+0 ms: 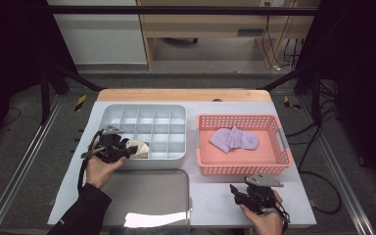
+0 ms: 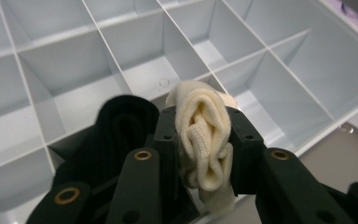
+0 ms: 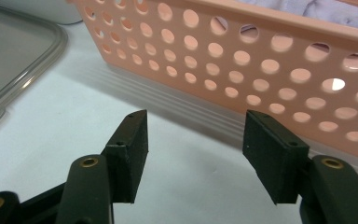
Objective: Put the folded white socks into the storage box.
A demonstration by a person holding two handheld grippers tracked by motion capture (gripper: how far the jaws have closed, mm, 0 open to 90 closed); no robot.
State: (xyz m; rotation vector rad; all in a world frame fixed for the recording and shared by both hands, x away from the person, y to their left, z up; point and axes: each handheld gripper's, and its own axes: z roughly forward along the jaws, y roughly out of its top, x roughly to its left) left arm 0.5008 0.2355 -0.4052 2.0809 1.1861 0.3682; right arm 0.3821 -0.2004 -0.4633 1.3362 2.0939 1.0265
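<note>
A rolled cream sock (image 2: 205, 140) is squeezed between the jaws of my left gripper (image 2: 204, 119). It hangs just over a front-left compartment of the grey divided organizer (image 2: 168, 32). From above, the left gripper (image 1: 129, 148) holds the cream sock (image 1: 139, 148) at the organizer's (image 1: 144, 113) front-left corner. A dark rolled piece, seemingly a black sock (image 2: 123, 119), lies in the compartment beside the left jaw. My right gripper (image 3: 196, 119) rests low over the table with its jaws apart and nothing between them, just in front of the pink basket (image 3: 242, 60).
The pink perforated basket (image 1: 274, 169) holds lavender socks (image 1: 235, 139). A clear flat lid (image 1: 147, 193) lies at the table's front, left of the right gripper (image 1: 235, 190). White tabletop (image 1: 210, 200) lies between them.
</note>
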